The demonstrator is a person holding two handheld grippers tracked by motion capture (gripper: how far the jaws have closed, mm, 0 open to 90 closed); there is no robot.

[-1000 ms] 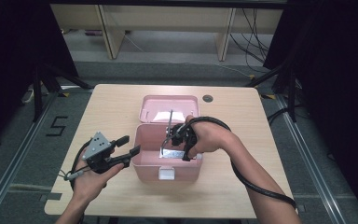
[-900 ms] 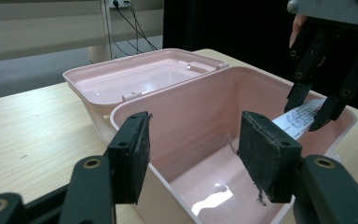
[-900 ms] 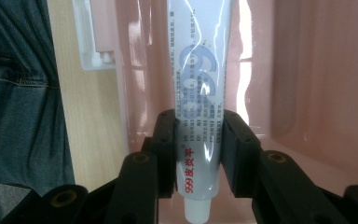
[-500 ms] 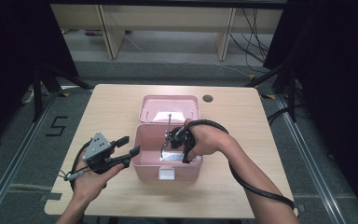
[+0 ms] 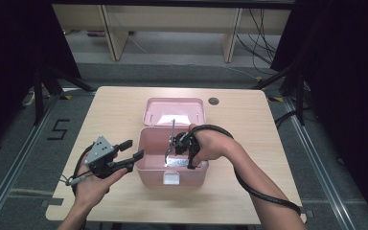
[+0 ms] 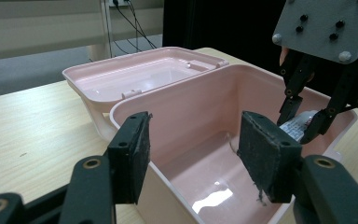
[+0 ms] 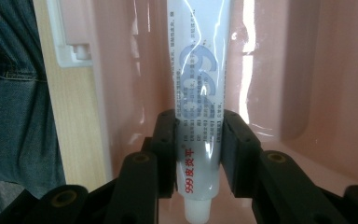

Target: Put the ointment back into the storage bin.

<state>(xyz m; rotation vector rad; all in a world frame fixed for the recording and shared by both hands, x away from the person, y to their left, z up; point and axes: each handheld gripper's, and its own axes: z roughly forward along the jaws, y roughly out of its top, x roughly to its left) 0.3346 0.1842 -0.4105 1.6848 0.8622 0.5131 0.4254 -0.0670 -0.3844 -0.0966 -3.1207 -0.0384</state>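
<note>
Pink box, white tube

The box [image 5: 172, 163] and lid [image 5: 174, 111] are pale pink; the tube [image 7: 200, 93] is white with blue swirls and red print; the table [image 5: 110, 110] is light wood.

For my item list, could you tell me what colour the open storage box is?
The box is pale pink inside and out, lid included; the left gripper view shows it best.

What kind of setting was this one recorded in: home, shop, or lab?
Most likely a lab or recording workspace: a bare wooden table on a grey floor, metal floor rails along both sides, a taped floor number, and loose cables by the shelving behind.
</note>
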